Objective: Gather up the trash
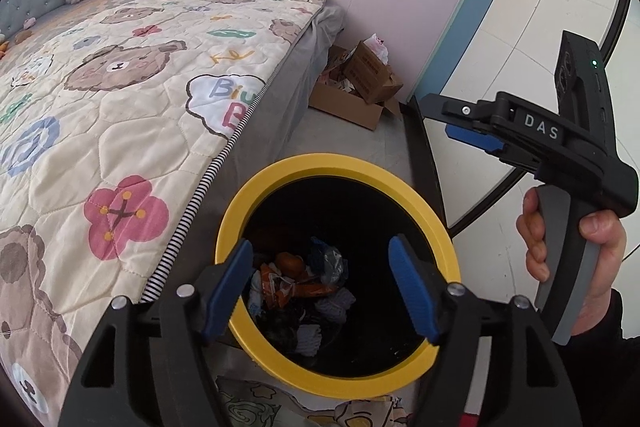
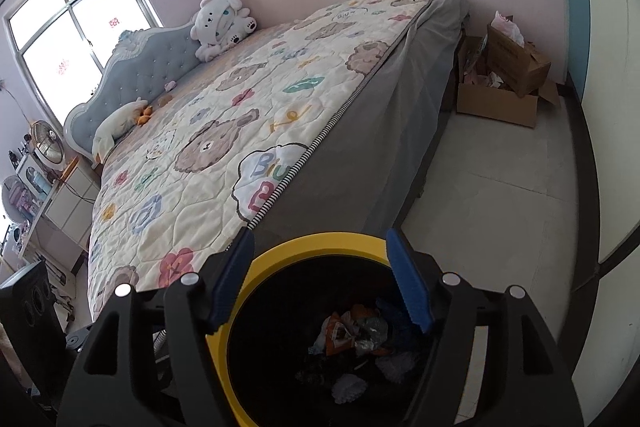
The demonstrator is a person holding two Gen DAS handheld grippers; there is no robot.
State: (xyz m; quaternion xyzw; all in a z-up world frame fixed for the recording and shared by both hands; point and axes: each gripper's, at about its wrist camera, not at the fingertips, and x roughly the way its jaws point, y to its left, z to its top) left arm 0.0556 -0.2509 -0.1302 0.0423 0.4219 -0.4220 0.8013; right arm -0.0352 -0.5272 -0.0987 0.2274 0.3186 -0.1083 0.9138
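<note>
Jaws wide and empty on both grippers, poised over the bin.

Both the left gripper (image 1: pixel 320 287) and the right gripper (image 2: pixel 320 283) hang above the yellow-rimmed bin (image 1: pixel 448 255), which stands on the floor (image 2: pixel 500 195) just beside the bed (image 2: pixel 224 131). Collected trash (image 1: pixel 304 279), mostly crumpled wrappers and white wads, lies at the bottom of the bin. More litter seems to sit in the cardboard box (image 2: pixel 496 103) against the far wall, well apart from the bin. Risk, as I judge it: swinging either gripper away low could clip the rim and tip the bin, spilling what is gathered; light wrappers could also slip from a loose pinch on the way back.
</note>
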